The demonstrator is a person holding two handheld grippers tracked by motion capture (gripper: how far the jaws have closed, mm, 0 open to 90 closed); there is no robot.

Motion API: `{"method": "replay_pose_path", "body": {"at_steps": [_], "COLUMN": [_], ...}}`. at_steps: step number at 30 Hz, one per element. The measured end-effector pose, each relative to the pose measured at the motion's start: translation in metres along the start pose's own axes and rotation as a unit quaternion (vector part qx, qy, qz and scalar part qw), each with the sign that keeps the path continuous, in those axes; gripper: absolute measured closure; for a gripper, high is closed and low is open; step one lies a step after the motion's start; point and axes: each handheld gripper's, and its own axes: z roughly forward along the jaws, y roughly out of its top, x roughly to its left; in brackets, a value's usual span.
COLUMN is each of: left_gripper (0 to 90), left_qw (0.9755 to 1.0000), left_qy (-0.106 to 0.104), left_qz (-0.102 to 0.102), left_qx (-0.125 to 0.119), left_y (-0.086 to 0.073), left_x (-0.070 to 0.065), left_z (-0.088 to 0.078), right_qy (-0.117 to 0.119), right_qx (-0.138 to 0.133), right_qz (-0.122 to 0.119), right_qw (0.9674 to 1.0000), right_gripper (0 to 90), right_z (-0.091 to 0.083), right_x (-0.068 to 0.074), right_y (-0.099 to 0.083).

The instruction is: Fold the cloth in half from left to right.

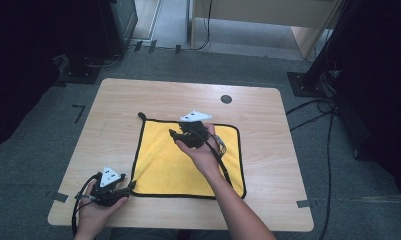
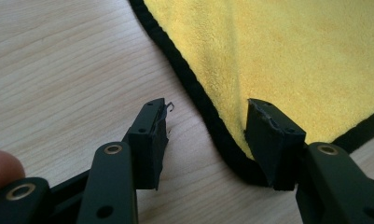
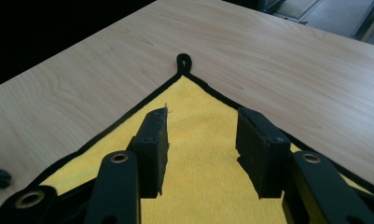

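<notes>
The left claw stands with its two black, blocky jaws apart and nothing pinched between them: one worn pad rests over bare wood, the other over the near corner of the yellow cloth, with the cloth's black edging curving through the gap. In the high view this left claw sits at about 7 o'clock on the surface, just beside the cloth's near-left corner, held by the left hand. The right claw also has its jaws spread, hovering over the fuzzy yellow pile without gripping it, and it points at the far corner, where a small black hanging loop lies on the wood at 12 o'clock in its own view. From above, the right claw hangs over the cloth's far-left part, carried by the right hand. The cloth lies flat and nearly square, plush with a thin black hem, at the middle of the pale, rounded-cornered wood-grain surface. A small dark round disc sits at about 1 o'clock.
</notes>
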Motion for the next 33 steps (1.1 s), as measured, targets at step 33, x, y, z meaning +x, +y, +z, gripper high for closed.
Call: {"method": "replay_pose_path", "body": {"at_steps": [33], "left_gripper": [76.3], "left_qw": [0.999], "left_qy": [-0.041], "left_qz": [0.017], "left_qx": [0.006], "left_y": [-0.001], "left_x": [0.001], "left_z": [-0.003], "right_qy": [-0.045], "right_qx": [0.112], "right_qz": [-0.008], "right_qw": [0.9927], "right_gripper": [61.2], "right_z": [0.181], "right_x": [0.027], "right_y": [0.036]}}
